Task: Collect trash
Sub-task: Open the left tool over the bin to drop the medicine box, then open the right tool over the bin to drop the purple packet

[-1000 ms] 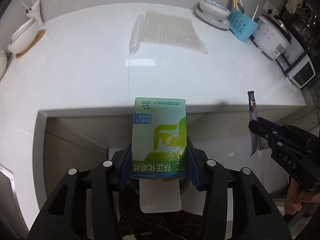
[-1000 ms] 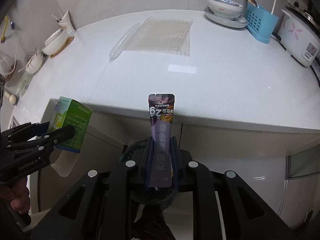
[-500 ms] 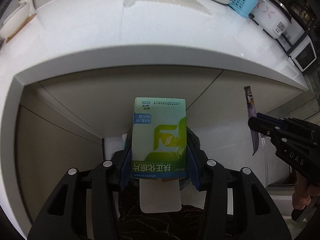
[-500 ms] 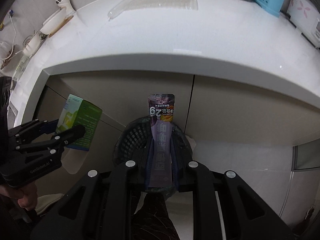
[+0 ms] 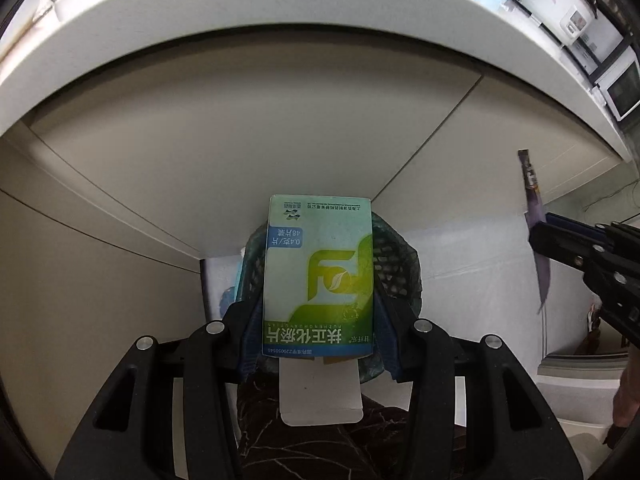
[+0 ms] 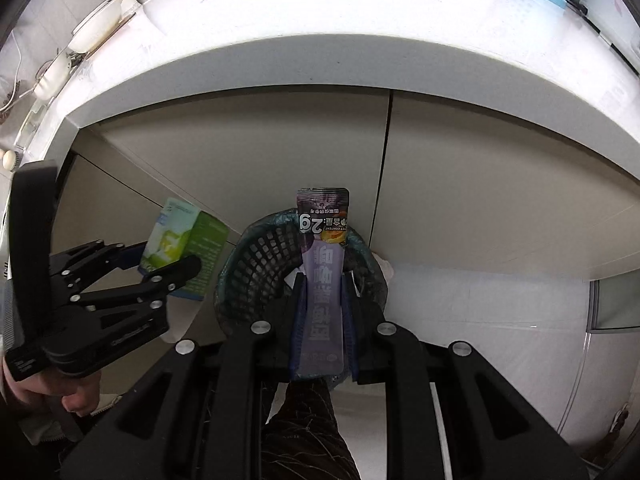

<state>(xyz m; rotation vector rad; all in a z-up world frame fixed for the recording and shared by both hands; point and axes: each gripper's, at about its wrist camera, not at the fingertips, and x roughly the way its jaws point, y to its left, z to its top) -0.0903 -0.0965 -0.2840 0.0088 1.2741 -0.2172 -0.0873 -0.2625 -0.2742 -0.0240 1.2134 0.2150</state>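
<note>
Left wrist view showed the left claw (image 5: 319, 312) clamping a green-and-white cardboard box (image 5: 319, 276); the right claw (image 6: 322, 304) pinched a purple foil sachet (image 6: 322, 276) above a dark mesh wastebasket (image 6: 256, 264).

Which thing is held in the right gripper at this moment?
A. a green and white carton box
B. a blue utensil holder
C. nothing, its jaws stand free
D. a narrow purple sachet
D: in the right wrist view the right gripper is closed on the narrow purple sachet, above the dark mesh trash basket; the green box sits in the left gripper.
</note>
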